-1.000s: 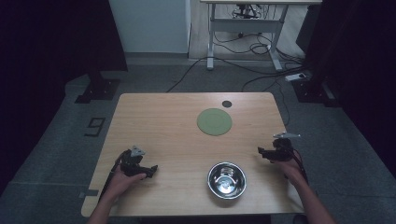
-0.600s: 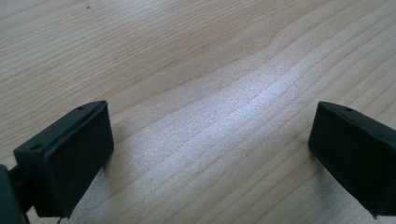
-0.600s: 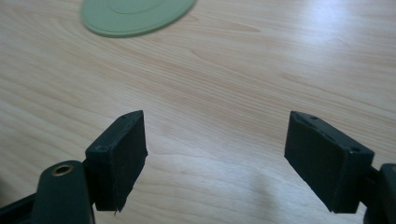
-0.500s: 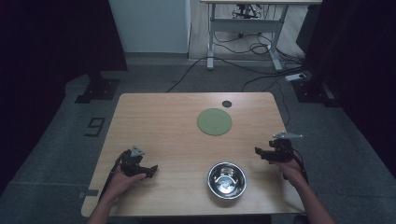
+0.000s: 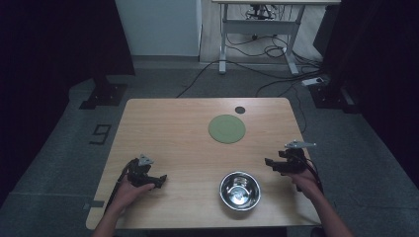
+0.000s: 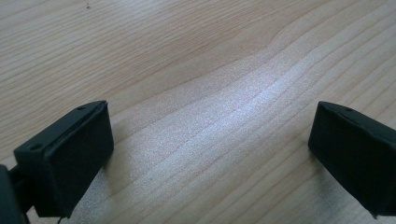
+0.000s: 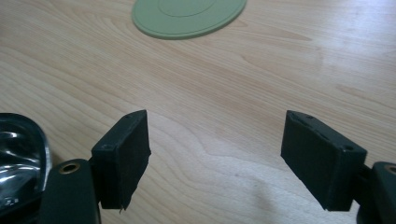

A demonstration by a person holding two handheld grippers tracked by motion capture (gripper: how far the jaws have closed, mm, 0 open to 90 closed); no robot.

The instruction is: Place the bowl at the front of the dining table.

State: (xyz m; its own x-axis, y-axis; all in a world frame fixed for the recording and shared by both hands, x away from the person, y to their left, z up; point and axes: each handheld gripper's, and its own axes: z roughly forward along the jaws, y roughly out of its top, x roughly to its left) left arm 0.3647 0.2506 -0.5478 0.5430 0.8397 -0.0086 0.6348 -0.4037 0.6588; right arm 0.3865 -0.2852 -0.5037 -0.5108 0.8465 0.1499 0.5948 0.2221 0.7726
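Right hand-held gripper (image 5: 271, 163) has edged left.

Steel bowl (image 5: 239, 190) upright near table edge; flat green disc (image 5: 227, 129) beyond.

I note both black two-jaw grippers, left (image 5: 159, 180) and right (image 5: 269, 162), jaws spread wide, apparently resting low.

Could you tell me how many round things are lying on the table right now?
3: a steel bowl at the near edge, a green mat past the middle, and a small black disc near the far edge.
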